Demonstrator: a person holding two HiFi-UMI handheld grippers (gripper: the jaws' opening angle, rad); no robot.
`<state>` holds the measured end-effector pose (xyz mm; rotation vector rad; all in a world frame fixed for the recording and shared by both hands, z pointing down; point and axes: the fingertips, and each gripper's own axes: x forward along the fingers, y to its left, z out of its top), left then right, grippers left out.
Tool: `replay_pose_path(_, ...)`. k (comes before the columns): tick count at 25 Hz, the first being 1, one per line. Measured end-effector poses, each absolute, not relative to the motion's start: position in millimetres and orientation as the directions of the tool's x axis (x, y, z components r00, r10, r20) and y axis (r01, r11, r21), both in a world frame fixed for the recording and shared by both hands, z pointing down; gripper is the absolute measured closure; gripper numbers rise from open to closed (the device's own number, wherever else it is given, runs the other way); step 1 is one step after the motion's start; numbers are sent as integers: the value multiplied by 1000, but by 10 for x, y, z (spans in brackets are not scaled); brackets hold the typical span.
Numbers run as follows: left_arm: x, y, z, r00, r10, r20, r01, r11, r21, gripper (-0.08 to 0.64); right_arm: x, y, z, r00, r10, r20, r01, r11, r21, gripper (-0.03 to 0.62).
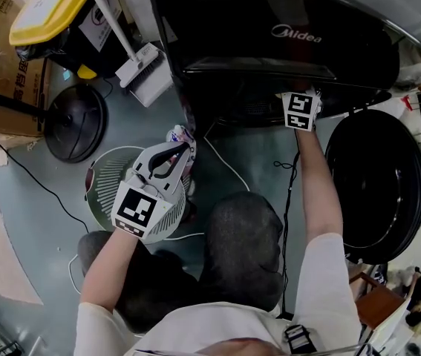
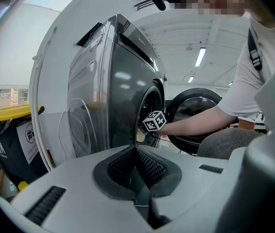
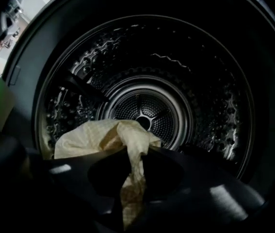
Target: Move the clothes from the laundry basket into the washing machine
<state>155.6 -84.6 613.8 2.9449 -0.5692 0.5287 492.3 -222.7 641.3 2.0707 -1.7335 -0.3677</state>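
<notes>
We are at the mouth of the washing machine [image 1: 269, 21], with the right tongs [image 3: 133, 181] clamped on a pale yellow cloth [image 3: 103, 137], jaws almost together and the fabric pinched between them. The bulk bunches up just ahead of the jaws and 1 tail hangs down between them. Beyond it, no other garment shows in the drum [image 3: 210, 106].

That tail is our worry. If we let go this near the opening, we judge the cloth could slump half out, or slide down to the floor [image 1: 255, 162] instead of landing inside. Fabric draped over the jaws could also cling to the pads as the tongs part and come back out with us. We would want more reach before any release.

Down on the left, the left tongs [image 2: 136, 165] sit together over the laundry basket [image 1: 105, 188], and nothing shows between them in their own view. A small patterned piece [image 1: 181, 135] lies by their tips, but we cannot tell whether it touches them. The open door [image 1: 377, 184] hangs just beside our right arm [image 1: 321, 191], an easy thing to knock.
</notes>
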Motion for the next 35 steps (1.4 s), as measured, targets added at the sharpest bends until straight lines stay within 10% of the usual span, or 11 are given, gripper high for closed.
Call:
replay_pose_path(27,1617,-823,6101,880,-333,339,-356,-934,6,554,4908,-2055,6667,277,-961,-30,-817,-251,519,530)
replay_pose_path(30,1621,-824,6082,880,-334,338,-355,-935,2,554,4856,-2174,7191,186,-958,217,-894,-74,442,273)
replay_pose_path(35,1594,-830,6077,877,-344,336,-366,-931,1,554,4777,-2014,7474,114,-936,334,-931,17,364,233)
